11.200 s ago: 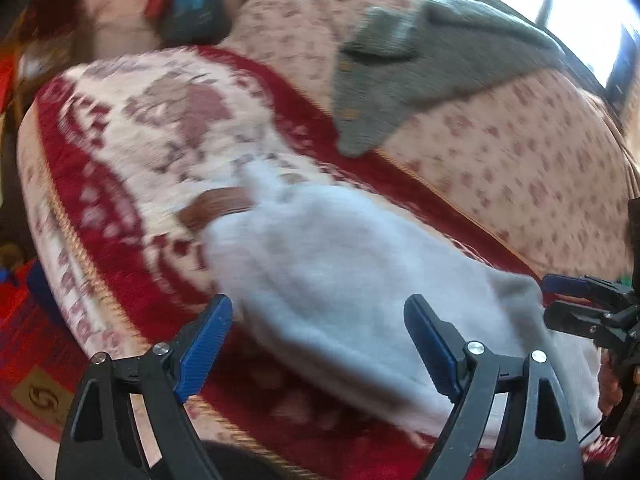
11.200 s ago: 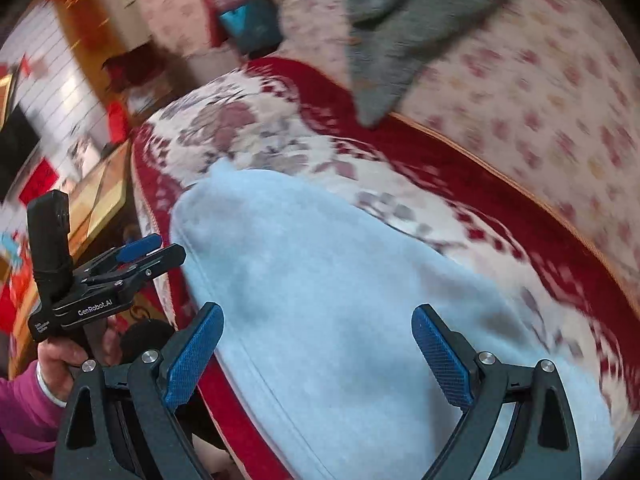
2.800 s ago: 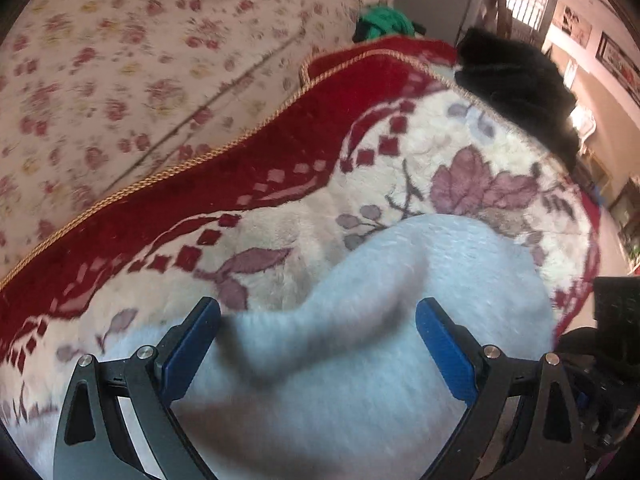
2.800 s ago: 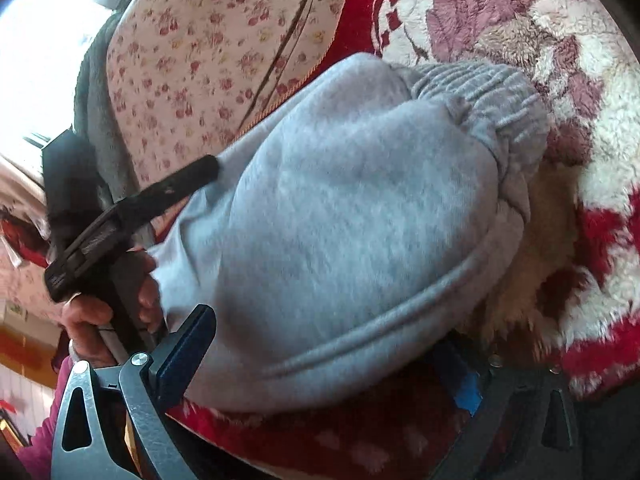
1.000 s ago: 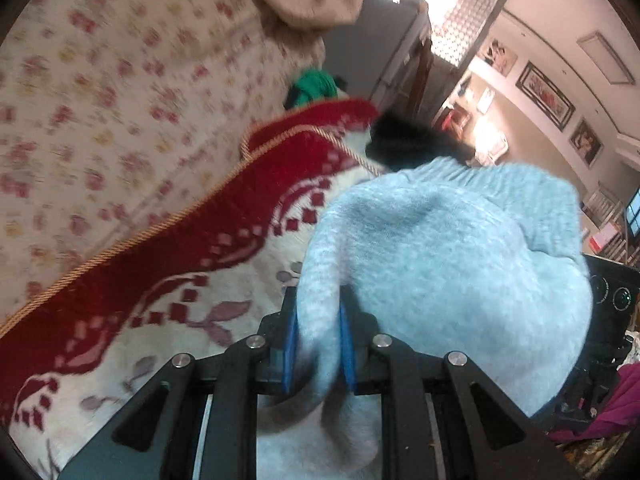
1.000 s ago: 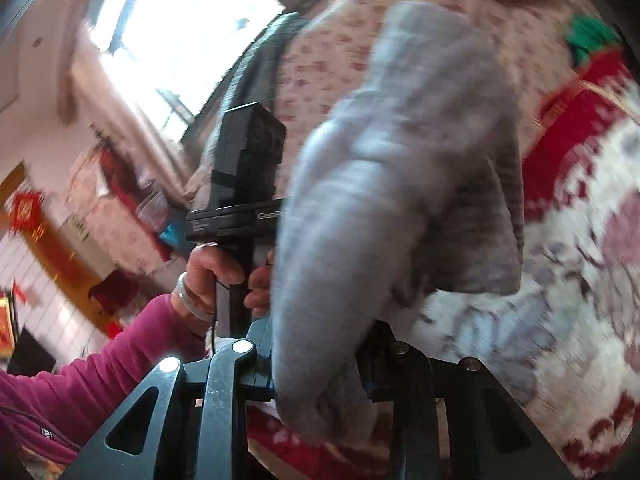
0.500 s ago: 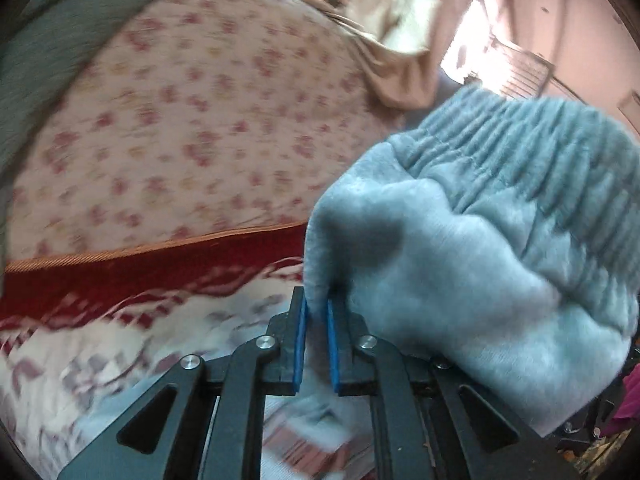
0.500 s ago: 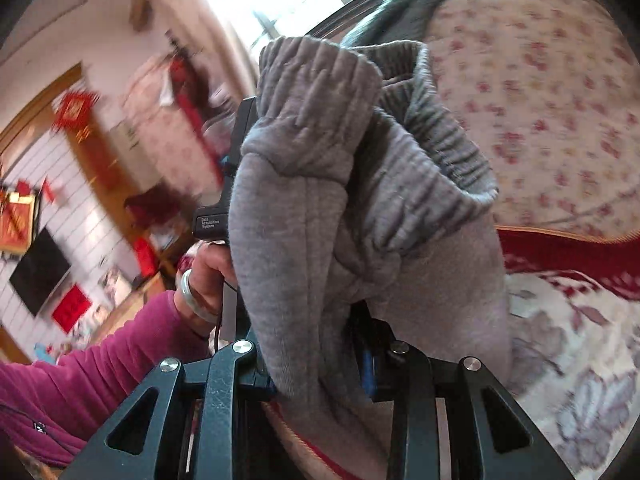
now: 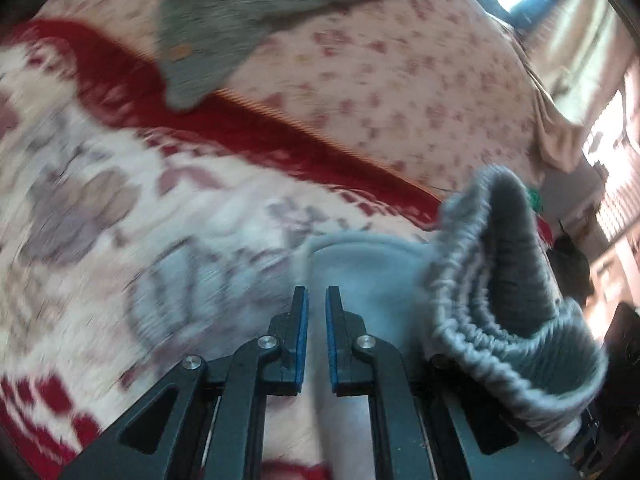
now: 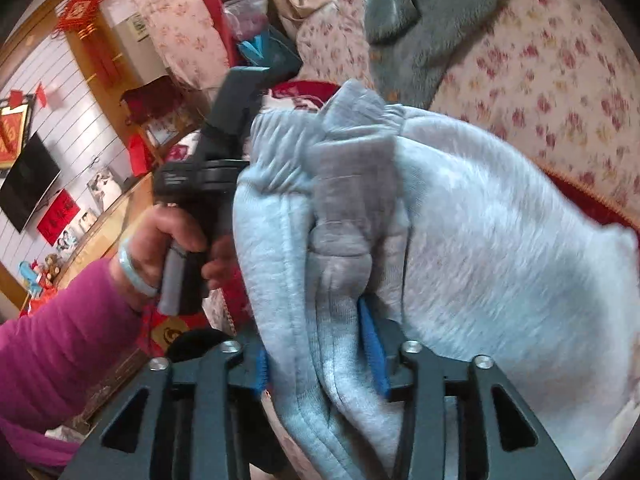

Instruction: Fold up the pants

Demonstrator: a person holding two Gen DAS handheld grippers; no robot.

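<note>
My left gripper (image 9: 316, 312) has its blue-padded fingers (image 9: 300, 332) drawn nearly together, clenched, with a narrow slit between them. I cannot tell from the left wrist view whether cloth is caught in that slit. The light grey fleece pants (image 9: 372, 276) lie just ahead of and under those fingers, on the red and cream flowered blanket (image 9: 100, 184) that covers the sofa seat. Their ribbed elastic waistband (image 9: 500, 280) stands up in a curl just to the right.

My right gripper (image 10: 320, 356) has just been opening its jaws, and they now stand partly apart. A thick seamed bunch of the same pants (image 10: 480, 220) sits between the blue pads; whether the pads press on it I cannot tell. The rest of the cloth billows out to the right over the blanket.

In the right wrist view my left hand (image 10: 168, 240), in a magenta knit sleeve (image 10: 60, 340), grips the dark handle of the other tool. A grey-green knitted garment (image 9: 240, 20) hangs over the floral sofa back (image 9: 400, 80).
</note>
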